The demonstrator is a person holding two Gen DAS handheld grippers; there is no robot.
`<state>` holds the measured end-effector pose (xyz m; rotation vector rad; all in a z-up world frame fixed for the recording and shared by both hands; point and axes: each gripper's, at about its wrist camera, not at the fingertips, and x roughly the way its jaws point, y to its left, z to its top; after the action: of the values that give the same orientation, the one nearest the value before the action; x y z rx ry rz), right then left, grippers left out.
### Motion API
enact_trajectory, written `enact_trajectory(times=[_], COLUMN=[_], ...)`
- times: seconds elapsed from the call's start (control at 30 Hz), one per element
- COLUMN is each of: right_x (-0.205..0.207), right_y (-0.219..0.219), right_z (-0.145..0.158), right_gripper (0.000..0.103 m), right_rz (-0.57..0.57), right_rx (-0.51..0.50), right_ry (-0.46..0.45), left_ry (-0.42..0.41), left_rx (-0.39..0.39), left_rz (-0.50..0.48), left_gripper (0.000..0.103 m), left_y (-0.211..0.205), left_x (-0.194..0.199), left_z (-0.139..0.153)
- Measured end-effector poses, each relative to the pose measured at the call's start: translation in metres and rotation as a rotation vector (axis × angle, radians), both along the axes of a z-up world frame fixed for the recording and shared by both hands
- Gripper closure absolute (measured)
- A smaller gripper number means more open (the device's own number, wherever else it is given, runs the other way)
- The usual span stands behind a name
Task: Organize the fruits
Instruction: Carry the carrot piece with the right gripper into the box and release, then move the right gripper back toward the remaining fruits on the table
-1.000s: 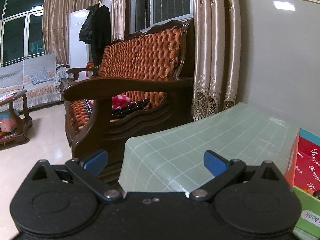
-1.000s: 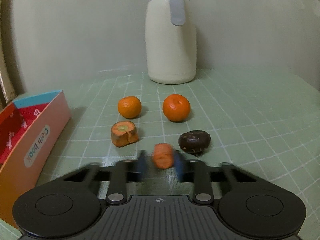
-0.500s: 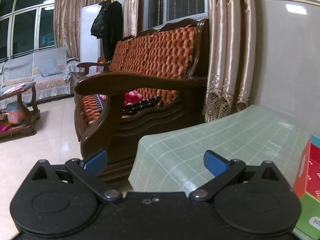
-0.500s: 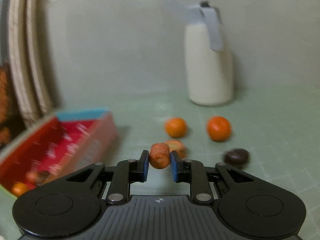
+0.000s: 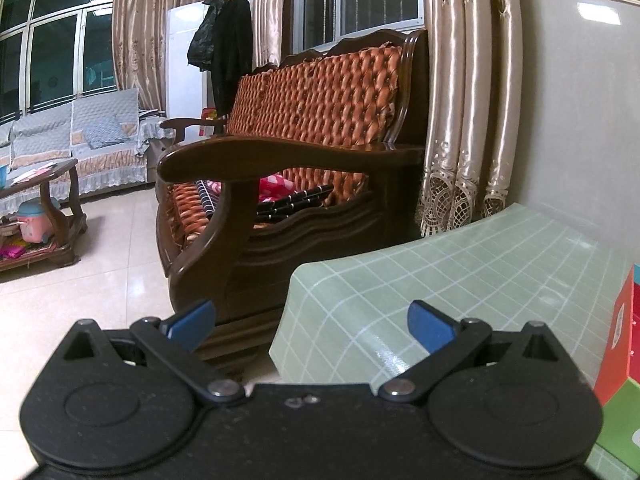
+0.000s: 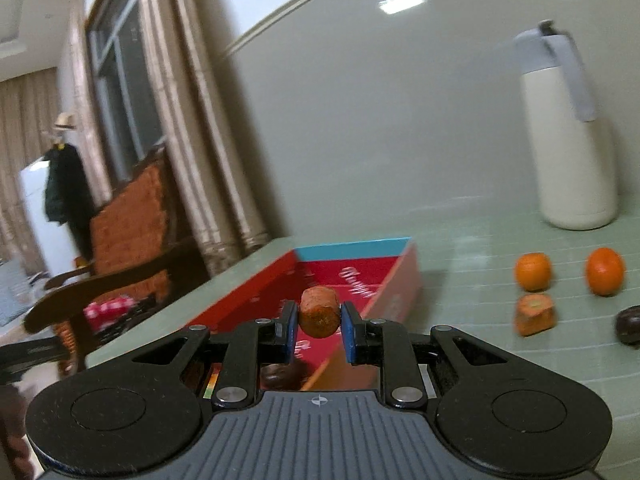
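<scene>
My right gripper is shut on a small orange carrot-like piece, held in the air over the near end of a red box with a blue far rim. A dark round fruit lies inside the box below the fingers. On the green checked table to the right sit two oranges, a cut orange chunk and a dark fruit. In the left wrist view my left gripper stands open and empty above the table's left edge, with the red box at the far right.
A cream thermos jug stands at the back right by the wall. Left of the table is a wooden armchair with an orange cushion, then curtains, a tiled floor, a low wooden table and a grey sofa.
My right gripper has lifted the orange piece off the table and swung left, from above the loose fruits to over the red box. The left gripper's view has shifted slightly left.
</scene>
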<state>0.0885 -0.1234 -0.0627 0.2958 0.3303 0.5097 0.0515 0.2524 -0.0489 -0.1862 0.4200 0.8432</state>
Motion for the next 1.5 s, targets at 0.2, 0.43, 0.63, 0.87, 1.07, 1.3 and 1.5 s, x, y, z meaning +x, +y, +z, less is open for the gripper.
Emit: enact_trajectory(times=[0.2,0.43,0.63,0.87,1.07,1.3,1.5], right_x=[-0.002,-0.009,-0.013,-0.015,-0.018,-0.024,-0.03], right_y=[0.015,0.016,-0.009,-0.038,-0.064,-0.101,-0.137], right_z=[-0.002,-0.004,-0.002,-0.001,-0.002,-0.006,-0.01], right_gripper=[0.08,0.032,0.017,0.011,0.006,0.003,0.0], right_rz=[0.067,0.02,-0.141,-0.35,-0.528,-0.757,-0.997], right_rx=[-0.029,-0.042,0.003,-0.015,-0.058,-0.099,-0.166], right_ry=[-0.002,-0.037,-0.058,-0.04,-0.011,0.037,0.097], left_ry=[0.004,0.002,0.004,0.007,0.005,-0.037,-0.072], left_rx=[0.002,0.004,0.005,0.041,0.062,0.097,0.174], left_rz=[-0.004,-0.007,-0.018,-0.058,-0.119,-0.239,-0.422], left_gripper=[0.006,0.006,0.006,0.006,0.006,0.006,0.006], left_y=[-0.004,-0.006,-0.014,-0.032,-0.053,-0.094,-0.146], left_x=[0.002,0.002,0.004,0.01,0.019,0.028,0.037], left_z=[0.0,0.0,0.0,0.0,-0.002,0.0,0.004])
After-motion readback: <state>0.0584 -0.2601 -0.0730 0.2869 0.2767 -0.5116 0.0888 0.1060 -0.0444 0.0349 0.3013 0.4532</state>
